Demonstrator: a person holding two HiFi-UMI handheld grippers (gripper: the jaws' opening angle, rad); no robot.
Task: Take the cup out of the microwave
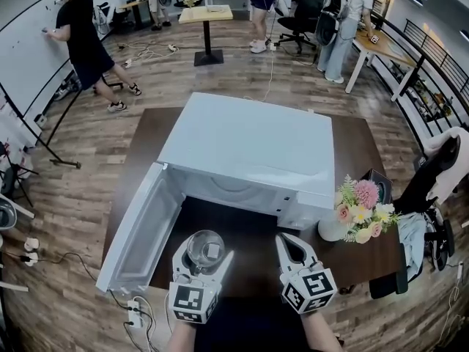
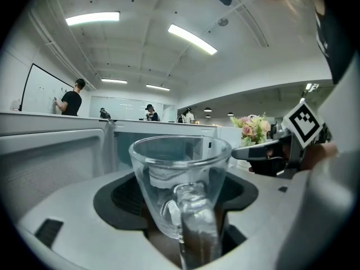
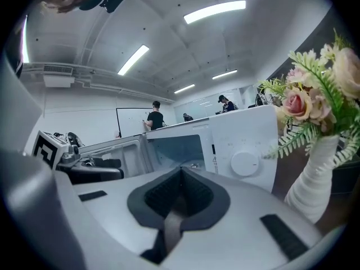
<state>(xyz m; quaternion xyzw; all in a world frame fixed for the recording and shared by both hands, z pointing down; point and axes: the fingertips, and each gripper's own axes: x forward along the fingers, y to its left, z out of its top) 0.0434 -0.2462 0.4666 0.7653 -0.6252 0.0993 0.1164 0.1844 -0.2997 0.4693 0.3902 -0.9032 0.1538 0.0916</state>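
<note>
A clear glass cup [image 1: 205, 244] with a handle is held in my left gripper [image 1: 204, 257], which is shut on it in front of the microwave's open cavity. In the left gripper view the cup [image 2: 179, 176] stands upright between the jaws, handle towards the camera, and fills the space at the left gripper [image 2: 181, 221]. The white microwave [image 1: 242, 149] sits on a dark table, its door [image 1: 139, 233] swung open to the left. My right gripper [image 1: 287, 242] is to the right of the cup, shut with nothing in it. The right gripper [image 3: 178, 198] faces the microwave front [image 3: 239, 145].
A white vase of flowers [image 1: 359, 213] stands on the table [image 1: 370, 259] just right of the microwave, close to my right gripper. The vase [image 3: 312, 179] fills the right gripper view's right side. Several people and desks are farther back in the room.
</note>
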